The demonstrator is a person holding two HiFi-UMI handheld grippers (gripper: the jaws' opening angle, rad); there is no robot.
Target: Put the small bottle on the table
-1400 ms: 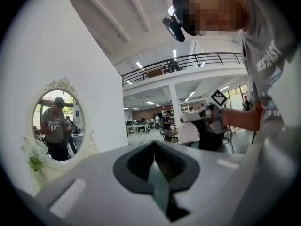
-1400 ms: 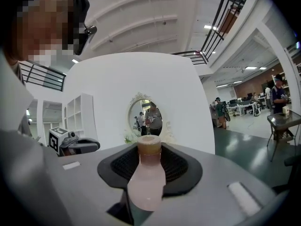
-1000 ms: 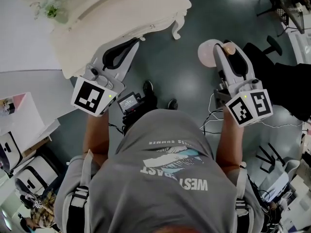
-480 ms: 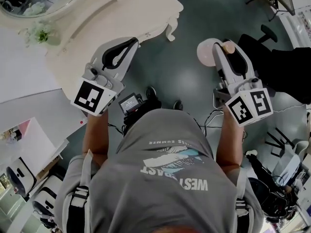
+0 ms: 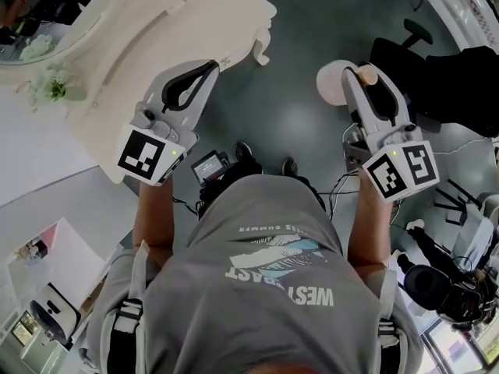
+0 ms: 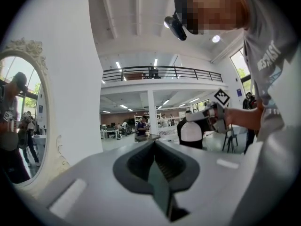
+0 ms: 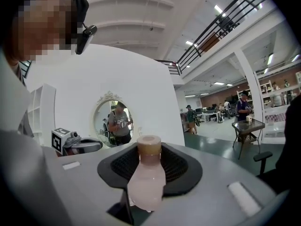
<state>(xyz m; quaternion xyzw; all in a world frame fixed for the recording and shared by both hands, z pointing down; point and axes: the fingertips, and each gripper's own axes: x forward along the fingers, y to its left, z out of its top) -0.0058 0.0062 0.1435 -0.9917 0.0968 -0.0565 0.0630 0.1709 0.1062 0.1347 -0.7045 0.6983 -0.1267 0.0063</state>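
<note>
- Fingers (image 7: 186,171) of the right gripper (image 5: 362,80) clamp the small bottle (image 7: 146,180); it's over the floor (image 5: 296,123), off the table (image 5: 156,22)
- Left gripper (image 5: 204,72) fingers closed together, empty; tips at the table's edge

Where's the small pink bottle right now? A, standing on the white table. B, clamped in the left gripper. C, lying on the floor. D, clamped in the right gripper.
D: the right gripper view shows the small pink bottle between the jaws of the right gripper, pads pressing its sides; the left gripper holds nothing.
</note>
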